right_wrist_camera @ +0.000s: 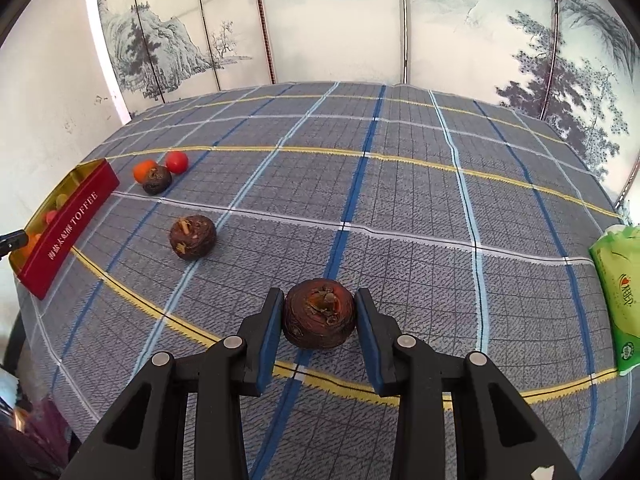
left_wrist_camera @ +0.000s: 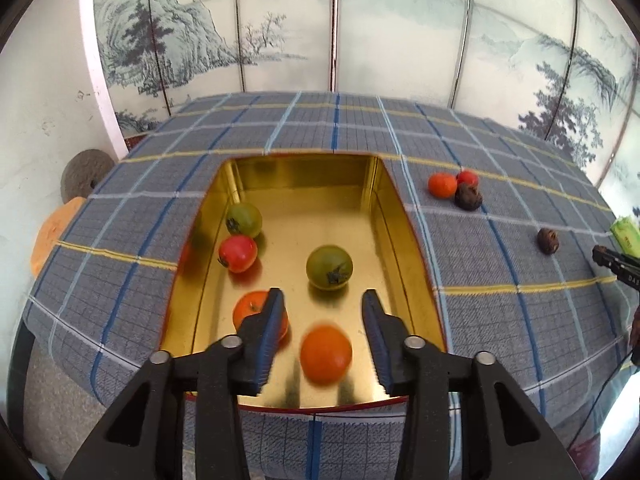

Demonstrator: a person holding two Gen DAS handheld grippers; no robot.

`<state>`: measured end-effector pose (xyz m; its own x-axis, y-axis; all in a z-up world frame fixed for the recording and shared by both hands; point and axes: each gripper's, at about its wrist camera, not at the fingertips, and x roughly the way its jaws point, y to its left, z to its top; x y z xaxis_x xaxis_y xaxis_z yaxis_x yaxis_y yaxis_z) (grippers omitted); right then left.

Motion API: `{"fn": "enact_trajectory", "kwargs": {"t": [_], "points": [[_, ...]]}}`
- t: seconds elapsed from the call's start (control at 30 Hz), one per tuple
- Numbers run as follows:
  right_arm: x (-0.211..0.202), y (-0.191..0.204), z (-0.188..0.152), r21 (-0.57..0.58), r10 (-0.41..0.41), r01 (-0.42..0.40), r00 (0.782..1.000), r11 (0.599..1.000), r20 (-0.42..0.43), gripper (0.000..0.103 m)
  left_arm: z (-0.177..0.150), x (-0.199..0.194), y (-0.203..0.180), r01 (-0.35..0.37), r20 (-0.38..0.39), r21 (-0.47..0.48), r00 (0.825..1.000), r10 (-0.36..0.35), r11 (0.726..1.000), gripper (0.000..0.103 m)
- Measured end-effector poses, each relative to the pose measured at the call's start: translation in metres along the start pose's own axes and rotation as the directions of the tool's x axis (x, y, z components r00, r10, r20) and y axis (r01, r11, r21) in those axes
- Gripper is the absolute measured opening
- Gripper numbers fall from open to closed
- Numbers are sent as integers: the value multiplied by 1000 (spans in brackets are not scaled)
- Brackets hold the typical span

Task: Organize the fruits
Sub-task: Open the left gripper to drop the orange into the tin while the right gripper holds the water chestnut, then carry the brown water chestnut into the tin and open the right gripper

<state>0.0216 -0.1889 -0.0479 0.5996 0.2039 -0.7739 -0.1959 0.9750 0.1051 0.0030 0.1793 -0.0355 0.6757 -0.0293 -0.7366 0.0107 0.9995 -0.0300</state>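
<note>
The left hand-held gripper (left_wrist_camera: 324, 300) hangs over the gold tin (left_wrist_camera: 296, 176) with its jaws spread wide. A blurred orange fruit (left_wrist_camera: 326, 354) sits between the fingers, touching neither. Inside the tin lie two green tomatoes (left_wrist_camera: 329, 267), a red tomato (left_wrist_camera: 238, 253) and another orange fruit (left_wrist_camera: 256, 312). On the checked worktop (left_wrist_camera: 500, 320) to the right, three small fruits (left_wrist_camera: 456, 188) cluster together.

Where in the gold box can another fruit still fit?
The tin has bare floor along its far wall and its right side, beyond the green tomato. The left side is crowded, and an orange fruit lies under the open left claw.
</note>
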Motion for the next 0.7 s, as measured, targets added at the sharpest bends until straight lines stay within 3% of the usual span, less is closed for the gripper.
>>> {"fn": "enact_trajectory", "kwargs": {"t": [0.17, 0.4, 0.57, 0.7], "points": [[-15, 22, 10, -34, 43, -42, 999, 999, 31, 34, 5, -22, 8, -54, 75, -33, 996, 56, 998, 59], [-27, 96, 42, -163, 179, -167, 982, 972, 60, 34, -3, -36, 24, -126, 88, -49, 988, 130, 991, 65], [-21, 168, 70, -233, 351, -333, 935, 914, 40, 34, -10, -39, 31, -149, 73, -51, 986, 152, 988, 67], [-2, 223, 91, -249, 484, -471, 875, 846, -8, 34, -13, -43, 36, -167, 81, -53, 982, 171, 984, 70]]}}
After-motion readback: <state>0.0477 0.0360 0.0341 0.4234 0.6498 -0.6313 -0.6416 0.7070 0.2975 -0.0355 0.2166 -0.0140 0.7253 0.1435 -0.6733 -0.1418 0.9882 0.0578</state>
